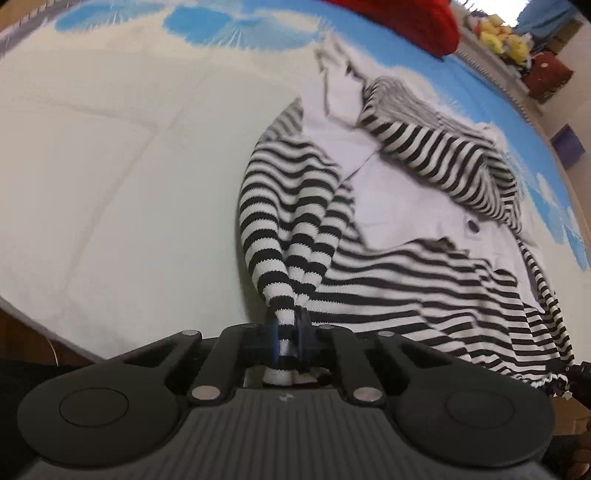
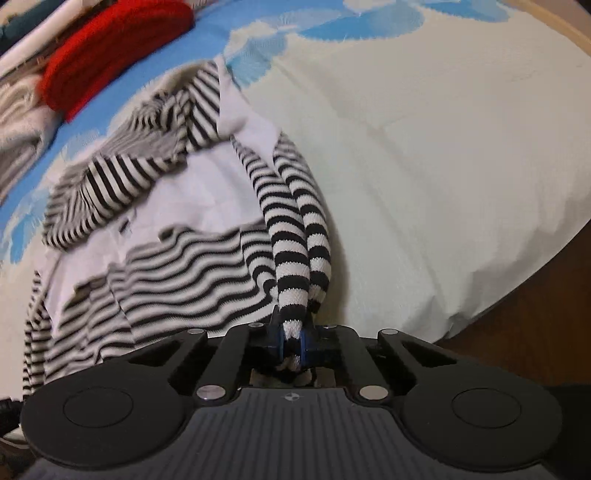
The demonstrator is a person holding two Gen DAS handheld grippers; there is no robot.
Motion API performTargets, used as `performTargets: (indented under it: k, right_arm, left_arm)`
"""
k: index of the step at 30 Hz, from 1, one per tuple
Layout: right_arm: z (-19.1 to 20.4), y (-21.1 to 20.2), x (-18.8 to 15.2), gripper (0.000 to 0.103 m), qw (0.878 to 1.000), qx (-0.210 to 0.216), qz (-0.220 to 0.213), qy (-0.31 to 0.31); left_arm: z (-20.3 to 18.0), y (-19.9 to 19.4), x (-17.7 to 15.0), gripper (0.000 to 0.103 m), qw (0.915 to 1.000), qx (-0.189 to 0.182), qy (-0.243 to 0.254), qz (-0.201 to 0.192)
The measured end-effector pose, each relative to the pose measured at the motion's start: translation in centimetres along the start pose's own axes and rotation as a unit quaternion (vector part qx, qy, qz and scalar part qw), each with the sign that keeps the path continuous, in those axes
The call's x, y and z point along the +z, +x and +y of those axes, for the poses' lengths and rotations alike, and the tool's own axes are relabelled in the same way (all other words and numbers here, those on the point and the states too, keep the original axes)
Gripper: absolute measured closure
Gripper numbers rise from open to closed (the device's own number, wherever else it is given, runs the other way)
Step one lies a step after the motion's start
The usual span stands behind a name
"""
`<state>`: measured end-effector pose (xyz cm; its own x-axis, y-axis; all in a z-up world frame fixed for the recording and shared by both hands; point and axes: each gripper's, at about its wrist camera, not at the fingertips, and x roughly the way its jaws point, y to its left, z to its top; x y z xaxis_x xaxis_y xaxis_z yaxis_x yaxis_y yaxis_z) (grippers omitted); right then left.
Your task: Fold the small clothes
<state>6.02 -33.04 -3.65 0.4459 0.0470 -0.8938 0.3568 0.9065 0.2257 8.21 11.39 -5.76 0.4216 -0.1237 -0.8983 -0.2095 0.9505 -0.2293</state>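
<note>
A black-and-white striped top (image 1: 406, 280) with a plain white front panel is lying crumpled on a bed with a pale sheet (image 1: 110, 166). One striped sleeve is lying folded across the white part. The left gripper (image 1: 288, 338) is squeezing tight on a bunched striped edge of the top, and the cloth is sitting right between its blue pads. The right gripper (image 2: 291, 341) is doing the same on another striped edge, clamped shut on the cloth, which is pulled up in two thick folds toward it. Behind the top, the sheet is showing big blue flower shapes (image 2: 351, 22). A red knitted thing (image 2: 110, 48) is lying farther back on the bed, apart from the top.
</note>
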Motion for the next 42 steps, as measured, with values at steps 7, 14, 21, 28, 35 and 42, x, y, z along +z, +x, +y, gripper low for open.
performTargets:
  k: [7,14,21,28,35,42]
  right_arm:
    - [-0.3,0.9,-0.4,0.082,0.999,-0.034,0.012,0.006]
    - [0.2,2.1,-0.7,0.075,0.999,-0.041,0.033,-0.009]
    - [0.7,2.3,-0.6,0.088,0.998,-0.042,0.032,-0.027]
    - [0.3,0.3,0.1,0.094,1.0,-0.014,-0.01,-0.004]
    - [0.3,2.1,-0.4,0.083,0.999,-0.043,0.032,-0.006]
    - [0.7,2.1,-0.6,0.083,0.998,-0.048,0.034,-0.024]
  left_arm:
    - [0.4,1.4,0.0,0.08,0.9992,0.001,-0.02,0.034]
    - [0.3,1.9,-0.2,0.072,0.9991,0.023,-0.01,0.035]
    - [-0.4,2.1,-0.1,0.094,0.9992,0.023,0.016,0.027]
    - [-0.2,0.5,0.2,0.093,1.0,0.003,0.001,0.002]
    - [0.0,2.0,-0.3,0.076,0.9992,0.016,0.004,0.038]
    - [0.0,2.2,-0.7,0.083,0.9993,0.015,0.012,0.033]
